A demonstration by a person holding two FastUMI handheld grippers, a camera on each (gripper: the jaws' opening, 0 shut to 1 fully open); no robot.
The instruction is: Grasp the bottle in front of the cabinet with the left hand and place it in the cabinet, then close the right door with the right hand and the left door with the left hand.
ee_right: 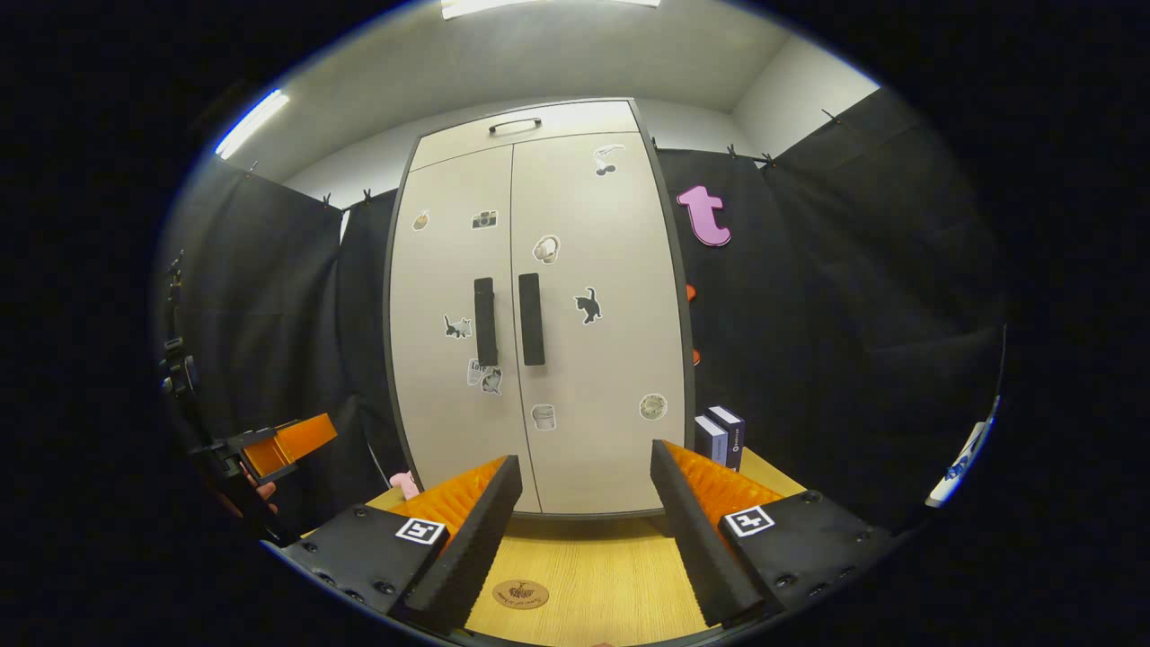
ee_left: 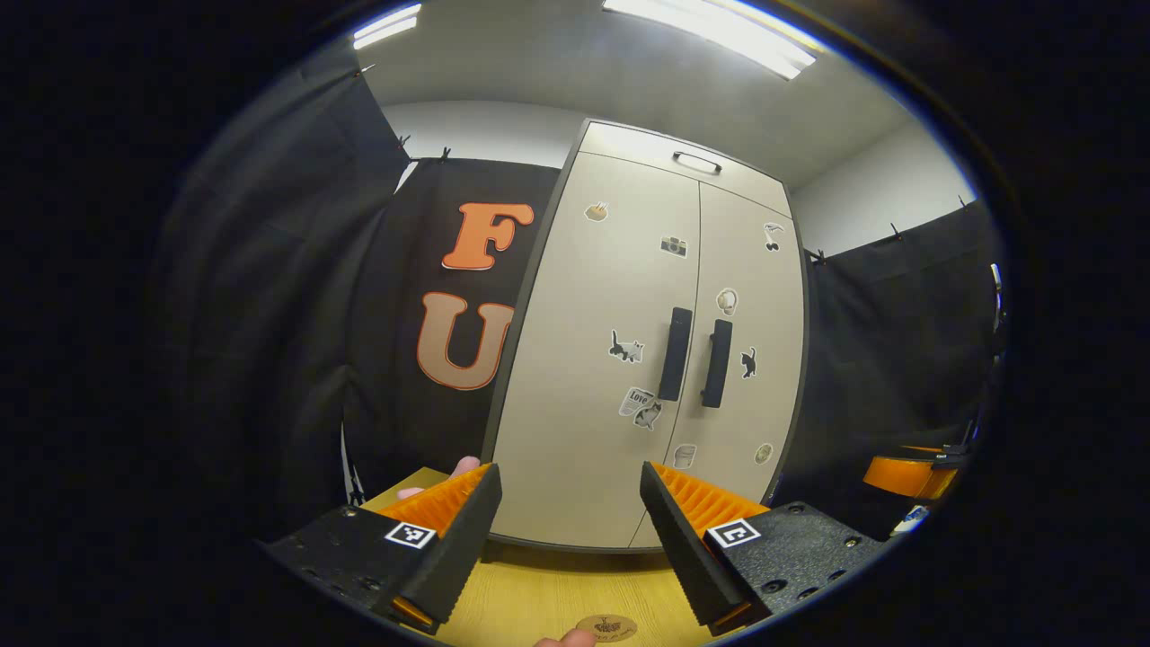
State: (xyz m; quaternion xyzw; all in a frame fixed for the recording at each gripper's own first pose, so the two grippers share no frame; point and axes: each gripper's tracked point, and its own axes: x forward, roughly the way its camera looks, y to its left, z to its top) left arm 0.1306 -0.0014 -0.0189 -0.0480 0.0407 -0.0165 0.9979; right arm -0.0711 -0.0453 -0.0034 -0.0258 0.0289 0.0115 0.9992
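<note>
1. Left gripper [ee_left: 569, 530] sits lowest in the left gripper view, jaws spread wide, nothing between them, above the wooden table [ee_left: 548, 598].
2. Round coaster-like disc [ee_left: 606, 626] lies on the table below the fingers; a fingertip touches its edge.
3. Cabinet [ee_left: 629, 359] stands just ahead on the table, both doors closed, the two dark handles [ee_left: 675, 353] side by side at the seam, stickers scattered over the fronts.
4. Bottle: cannot be seen; with the doors closed its place cannot be told.
5. Right gripper [ee_right: 584, 530], jaws likewise spread and empty, faces the cabinet's front.
6. Two small boxes [ee_right: 721, 437] stand at the cabinet's right side.
</note>
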